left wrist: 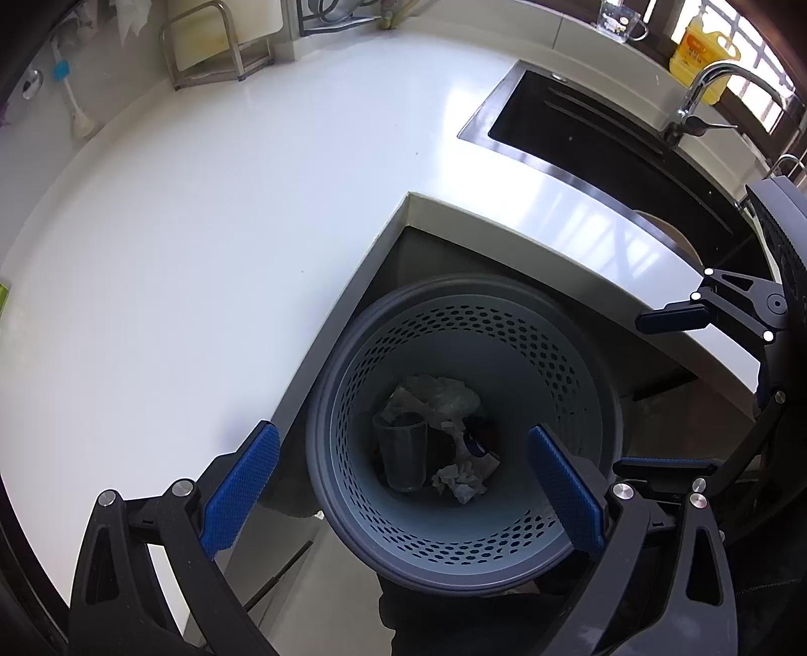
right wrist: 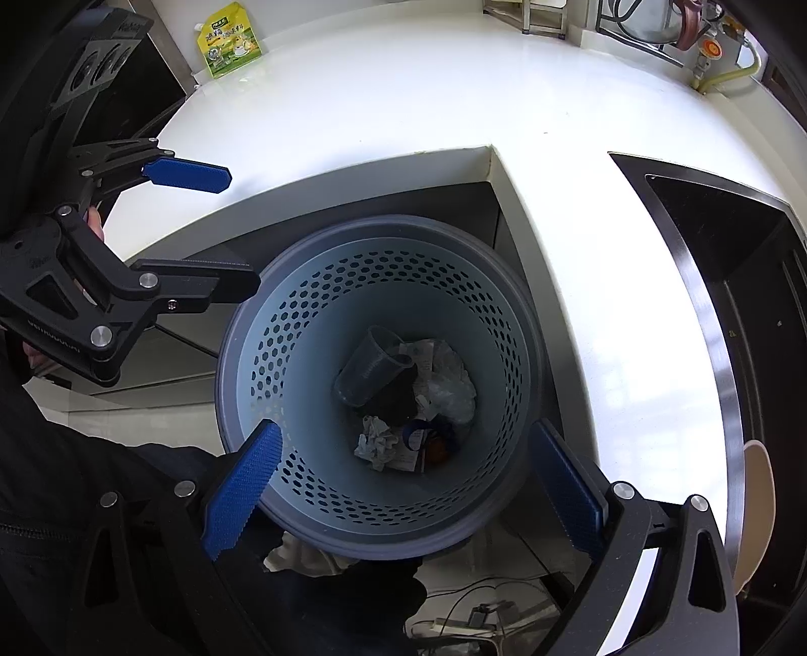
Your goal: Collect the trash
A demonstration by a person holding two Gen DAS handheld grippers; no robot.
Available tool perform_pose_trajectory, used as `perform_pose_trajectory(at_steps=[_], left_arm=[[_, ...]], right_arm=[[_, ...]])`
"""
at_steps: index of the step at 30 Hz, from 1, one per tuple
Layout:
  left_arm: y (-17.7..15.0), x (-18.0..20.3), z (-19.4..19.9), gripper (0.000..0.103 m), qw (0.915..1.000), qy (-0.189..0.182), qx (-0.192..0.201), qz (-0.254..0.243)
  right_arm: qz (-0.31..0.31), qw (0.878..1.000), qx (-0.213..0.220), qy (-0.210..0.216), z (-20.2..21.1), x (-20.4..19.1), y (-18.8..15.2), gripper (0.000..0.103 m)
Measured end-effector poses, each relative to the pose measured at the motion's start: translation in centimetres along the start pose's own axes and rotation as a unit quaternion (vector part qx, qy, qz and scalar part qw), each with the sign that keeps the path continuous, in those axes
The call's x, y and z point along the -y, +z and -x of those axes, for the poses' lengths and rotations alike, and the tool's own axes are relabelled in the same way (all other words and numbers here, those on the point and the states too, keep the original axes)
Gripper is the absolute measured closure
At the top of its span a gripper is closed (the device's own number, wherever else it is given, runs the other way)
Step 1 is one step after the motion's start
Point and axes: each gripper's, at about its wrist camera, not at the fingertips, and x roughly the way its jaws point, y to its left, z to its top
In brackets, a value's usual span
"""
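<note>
A grey-blue perforated trash basket point(left wrist: 504, 328) stands on the floor in the inner corner of the white counter; it also shows in the right wrist view point(right wrist: 302, 313). Inside lie a clear plastic cup point(left wrist: 401, 451) point(right wrist: 370, 371), crumpled white paper point(left wrist: 461, 479) point(right wrist: 376, 444) and crumpled plastic film point(left wrist: 439, 396) point(right wrist: 449, 386). My left gripper point(left wrist: 403, 484) is open and empty above the basket. My right gripper point(right wrist: 403, 484) is open and empty above the basket too. The right gripper shows at the right of the left view point(left wrist: 671, 388), and the left gripper at the left of the right view point(right wrist: 227, 227).
The white L-shaped counter point(left wrist: 227, 227) wraps around the basket. A dark sink point(left wrist: 580, 131) with a tap point(left wrist: 701, 91) is set in it. A yellow bottle point(left wrist: 698, 50), a glass mug point(left wrist: 618, 20), a metal rack point(left wrist: 212, 45) and a green pouch point(right wrist: 229, 40) stand at the back.
</note>
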Motion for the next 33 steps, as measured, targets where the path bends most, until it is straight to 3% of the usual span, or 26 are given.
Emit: perform_pose_trajectory(at_steps=[33], left_arm=[[-0.25, 0.92, 0.34, 0.007, 0.9996, -0.011, 0.003, -0.026]], right_arm=[[-0.009, 1.000, -0.007, -0.003, -0.39, 0.20, -0.40, 0.010]])
